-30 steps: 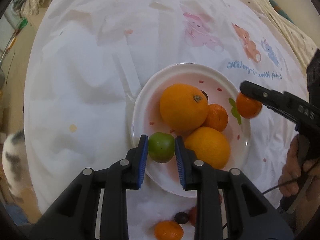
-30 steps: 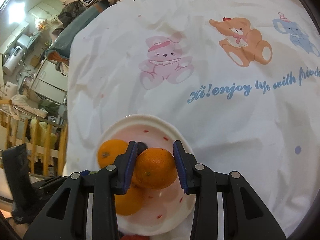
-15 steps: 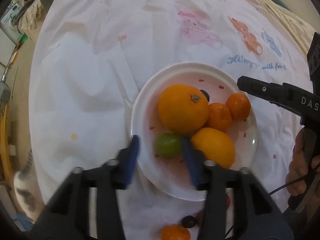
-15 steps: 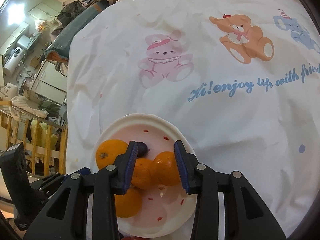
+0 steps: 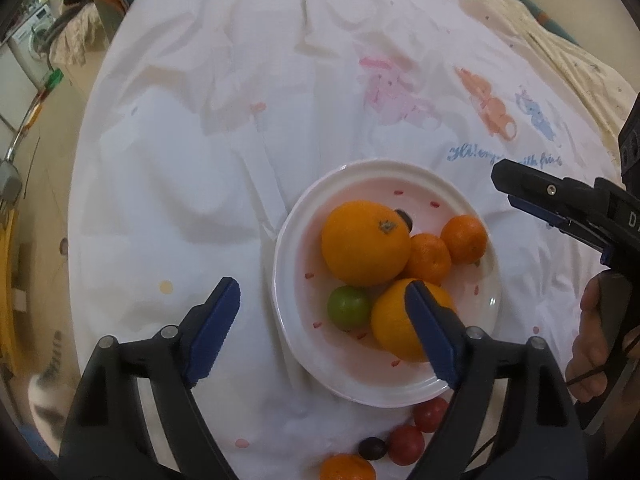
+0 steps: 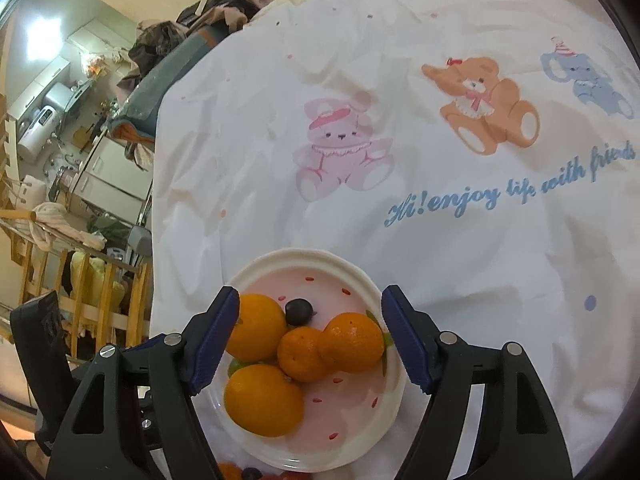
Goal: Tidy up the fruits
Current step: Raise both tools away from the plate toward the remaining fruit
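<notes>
A white plate [image 5: 360,176] with pink specks sits on a white cartoon-print cloth. It holds a big orange [image 5: 364,242], a second orange [image 5: 394,326], two mandarins [image 5: 430,258] [image 5: 464,238], a green fruit [image 5: 348,307] and a dark grape [image 5: 405,218]. My left gripper [image 5: 324,320] is open and empty above the plate's near side. My right gripper [image 6: 310,332] is open and empty above the plate [image 6: 328,258], with a mandarin [image 6: 352,342] between its blue pads. The right gripper's finger also shows at the right of the left wrist view [image 5: 560,204].
Loose fruit lies on the cloth in front of the plate: two red tomatoes [image 5: 430,414] [image 5: 406,444], a dark grape [image 5: 372,448] and a mandarin [image 5: 346,468]. The cloth's edge drops off at the left, with room clutter [image 6: 80,120] beyond.
Both grippers opened and drew back. The left let go of the green fruit onto the plate; the right let go of a mandarin, which now rests beside the other mandarin.
</notes>
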### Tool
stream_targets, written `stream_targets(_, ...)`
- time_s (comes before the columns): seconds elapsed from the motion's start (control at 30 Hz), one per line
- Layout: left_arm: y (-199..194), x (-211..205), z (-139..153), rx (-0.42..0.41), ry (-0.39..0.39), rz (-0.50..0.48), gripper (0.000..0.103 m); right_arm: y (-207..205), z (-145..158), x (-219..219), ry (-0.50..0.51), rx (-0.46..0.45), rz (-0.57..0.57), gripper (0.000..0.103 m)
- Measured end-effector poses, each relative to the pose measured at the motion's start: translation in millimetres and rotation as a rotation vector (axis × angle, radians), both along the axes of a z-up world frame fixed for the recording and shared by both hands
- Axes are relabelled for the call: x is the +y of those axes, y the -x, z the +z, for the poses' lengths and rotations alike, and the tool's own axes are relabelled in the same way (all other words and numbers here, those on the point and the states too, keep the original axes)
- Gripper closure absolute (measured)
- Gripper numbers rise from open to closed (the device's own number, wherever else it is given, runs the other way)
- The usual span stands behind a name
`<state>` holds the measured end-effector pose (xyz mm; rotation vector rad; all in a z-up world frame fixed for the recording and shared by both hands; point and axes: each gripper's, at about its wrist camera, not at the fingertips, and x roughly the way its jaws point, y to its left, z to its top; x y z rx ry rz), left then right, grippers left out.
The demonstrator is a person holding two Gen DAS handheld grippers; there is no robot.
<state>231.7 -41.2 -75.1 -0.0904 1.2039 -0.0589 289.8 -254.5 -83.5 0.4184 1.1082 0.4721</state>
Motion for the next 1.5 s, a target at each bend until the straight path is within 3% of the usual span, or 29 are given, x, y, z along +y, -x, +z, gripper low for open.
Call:
stream_targets(0.23,17,4,29,-0.133,-0.016,-0.005,0.021,24,28,-8,0.017,-0.052,-0.025,0.027)
stream_targets(0.4,27,13,43,-0.171,-0.006,0.019,0.021,46,47,-11,0.027,-0.098,-0.017,0.027)
stream_targets(0.63,49,21,54,-0.159,0.008,0.046,0.021,75,56,-30,-0.017,-0.088,-0.074,0.027)
stream_targets(0.83,76,23,67,-0.196,-0.014,0.028,0.021,105,63,-35,-0.028,-0.093,-0.09,0.026)
stream_targets(1.2,105,24,57,-0.179,-0.001,0.023,0.021,159,53,-38,0.001,-0.045,-0.116,0.026)
stream_targets(1.5,110,35,50,-0.186,0.03,0.054,0.021,172,43,-38,0.07,-0.022,-0.157,0.026)
